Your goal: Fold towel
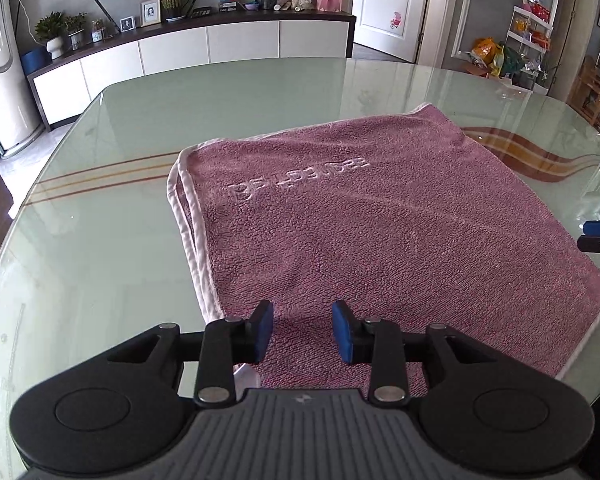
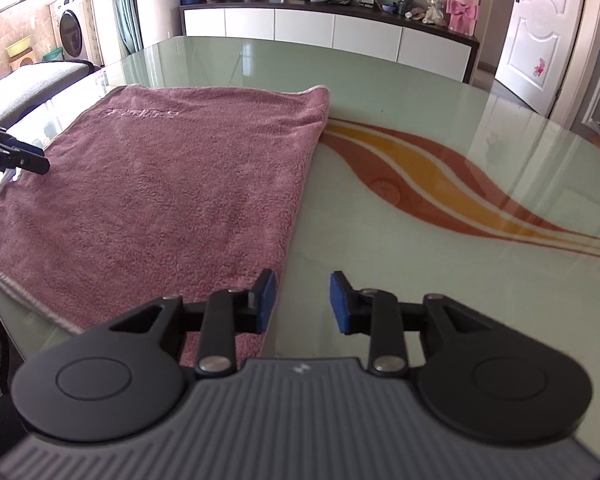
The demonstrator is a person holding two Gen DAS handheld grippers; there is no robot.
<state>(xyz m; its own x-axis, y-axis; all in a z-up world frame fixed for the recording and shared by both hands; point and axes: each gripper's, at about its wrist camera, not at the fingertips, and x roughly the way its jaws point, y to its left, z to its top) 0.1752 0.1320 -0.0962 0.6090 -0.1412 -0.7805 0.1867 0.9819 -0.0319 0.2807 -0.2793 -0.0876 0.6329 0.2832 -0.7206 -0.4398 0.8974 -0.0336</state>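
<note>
A pink towel (image 1: pixel 380 232) with white piping lies flat on the glass table (image 1: pixel 100 248), folded in two layers, with embossed lettering near its far left. My left gripper (image 1: pixel 302 330) is open and empty, just above the towel's near edge close to its near left corner. In the right wrist view the towel (image 2: pixel 172 192) fills the left half. My right gripper (image 2: pixel 303 301) is open and empty, over the towel's near right corner, its left pad above the cloth and its right pad above bare glass. The left gripper's tip (image 2: pixel 28 162) shows at the left edge.
The round glass table (image 2: pixel 420 120) has orange and brown wave stripes (image 2: pixel 440 192) right of the towel. A white sideboard (image 1: pixel 220 46) with plants, frames and a pink gift box stands beyond. A grey chair (image 2: pixel 40 80) is at the table's left.
</note>
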